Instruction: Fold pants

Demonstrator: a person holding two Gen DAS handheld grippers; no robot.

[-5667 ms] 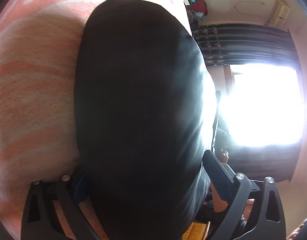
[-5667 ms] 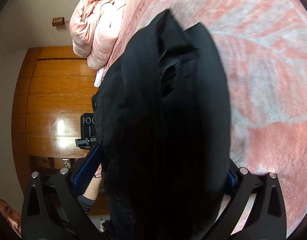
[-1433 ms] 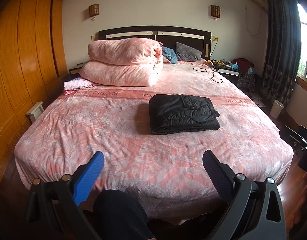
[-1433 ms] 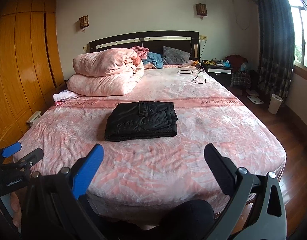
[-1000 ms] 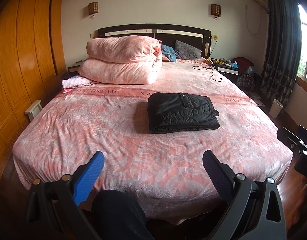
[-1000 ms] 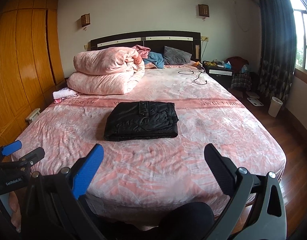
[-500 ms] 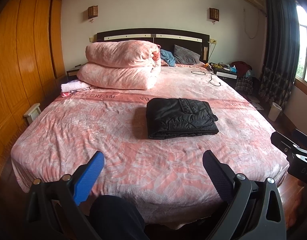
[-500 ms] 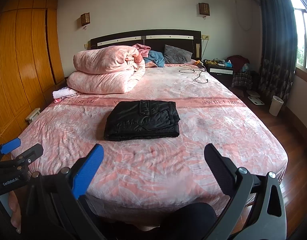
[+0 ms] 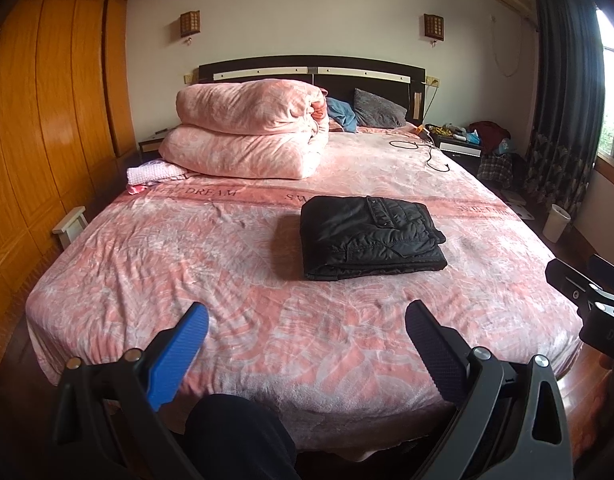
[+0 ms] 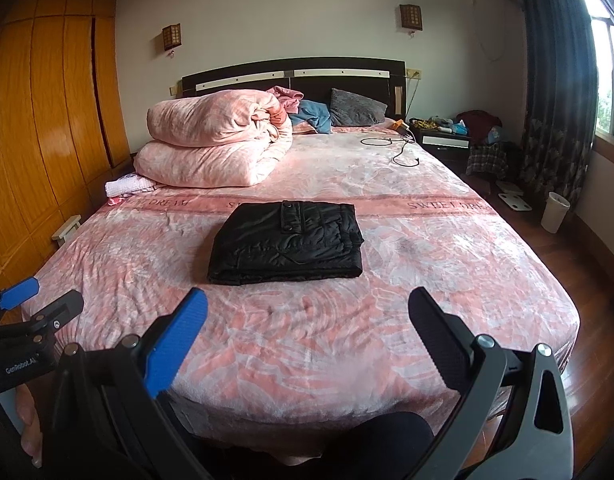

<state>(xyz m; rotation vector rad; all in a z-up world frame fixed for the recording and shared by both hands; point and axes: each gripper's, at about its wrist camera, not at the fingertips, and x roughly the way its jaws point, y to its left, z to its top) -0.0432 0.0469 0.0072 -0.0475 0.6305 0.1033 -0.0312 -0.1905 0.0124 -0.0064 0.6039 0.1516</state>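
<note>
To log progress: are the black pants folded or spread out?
Folded: the pants lie as a compact stacked rectangle on the bed.

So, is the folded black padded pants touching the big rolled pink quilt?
No, the folded black padded pants lie apart from the big rolled pink quilt.

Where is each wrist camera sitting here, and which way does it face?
Left wrist: at the bed's foot, facing the headboard; left gripper open, a knee below.
Right wrist: beside it, same direction; right gripper open, a knee below, left gripper at the left edge.
Shared: folded pants mid-bed, quilt.
</note>
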